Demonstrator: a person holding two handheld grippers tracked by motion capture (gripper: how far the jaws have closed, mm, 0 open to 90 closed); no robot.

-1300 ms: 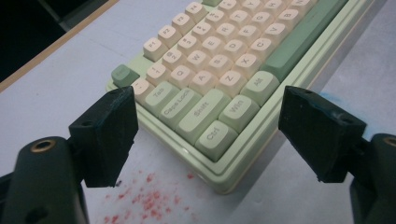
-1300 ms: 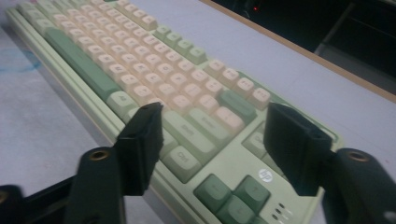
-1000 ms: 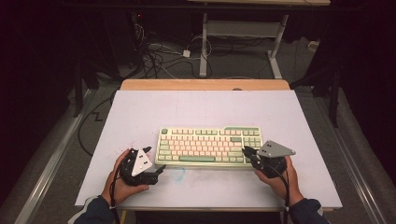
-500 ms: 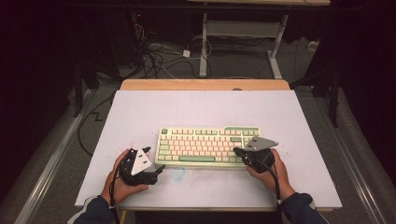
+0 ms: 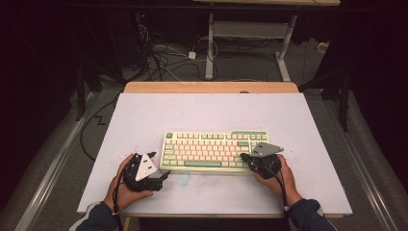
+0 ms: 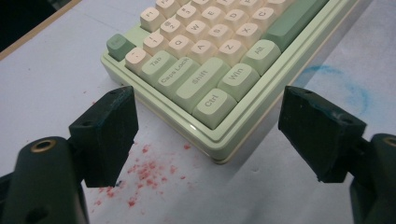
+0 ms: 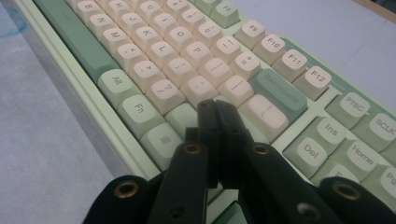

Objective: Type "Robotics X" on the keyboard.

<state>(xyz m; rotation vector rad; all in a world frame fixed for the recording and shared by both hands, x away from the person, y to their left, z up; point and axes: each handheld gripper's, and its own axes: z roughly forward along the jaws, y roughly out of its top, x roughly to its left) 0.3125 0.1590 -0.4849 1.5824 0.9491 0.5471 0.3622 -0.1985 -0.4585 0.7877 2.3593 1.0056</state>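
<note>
— How were the grippers set?
— The left gripper (image 6: 210,135) gaped wide beside the keyboard's (image 5: 214,149) near left corner. The right gripper (image 7: 215,109) had its jaws pressed together over the right-hand keys.
— And the keyboard?
— Flat on the table (image 5: 144,115).

A lab-like recording room: white-topped table (image 5: 211,115), tangled floor cables (image 5: 163,60), metal desk frame (image 5: 250,33), dark surroundings.

surface: white table top (image 5: 211,115), wood far edge | on it: green-cream keyboard (image 5: 214,150), red flecks (image 6: 140,172), blue smudge (image 6: 345,84)
</note>
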